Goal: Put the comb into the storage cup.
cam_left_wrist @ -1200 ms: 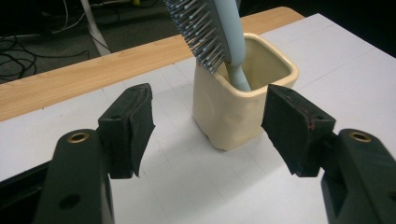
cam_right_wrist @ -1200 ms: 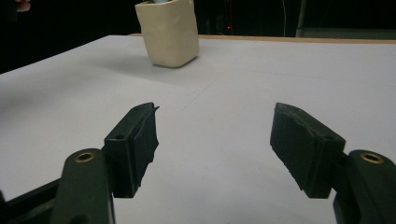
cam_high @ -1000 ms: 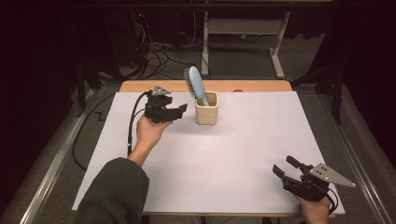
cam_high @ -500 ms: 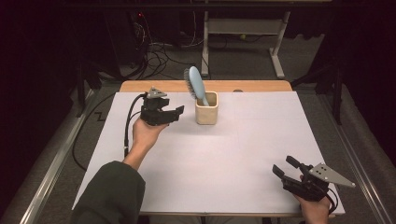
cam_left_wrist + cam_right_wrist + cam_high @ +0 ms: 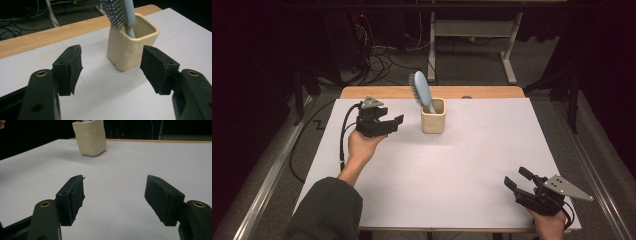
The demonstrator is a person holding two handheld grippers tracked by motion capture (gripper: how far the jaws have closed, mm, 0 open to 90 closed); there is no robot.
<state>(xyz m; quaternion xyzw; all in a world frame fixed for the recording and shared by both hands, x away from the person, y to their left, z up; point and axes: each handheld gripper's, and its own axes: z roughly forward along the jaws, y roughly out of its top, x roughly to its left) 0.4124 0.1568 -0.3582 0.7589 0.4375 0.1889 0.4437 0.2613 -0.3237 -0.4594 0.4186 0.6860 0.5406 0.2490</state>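
Note:
A cream square cup [image 5: 433, 116] [image 5: 130, 47] [image 5: 90, 137] stands near the table's far edge. A light blue hairbrush [image 5: 422, 91] [image 5: 119, 12] leans in it, bristles facing left. My left gripper [image 5: 398, 123] [image 5: 111, 68] hovers just left of the cup, open, its jaws pointing at it with nothing between them. My right gripper [image 5: 518, 178] [image 5: 113, 197] rests at the near right corner, open and empty, aimed toward the cup far off.
A white sheet [image 5: 472, 165] covers the table, with a wooden strip [image 5: 482, 92] along the far edge. Cables and desk legs lie on the dark floor beyond. A black cable trails from the left gripper off the table's left side.
The left hand has drifted slightly left and back from the cup. The right gripper, cup and brush stayed still.

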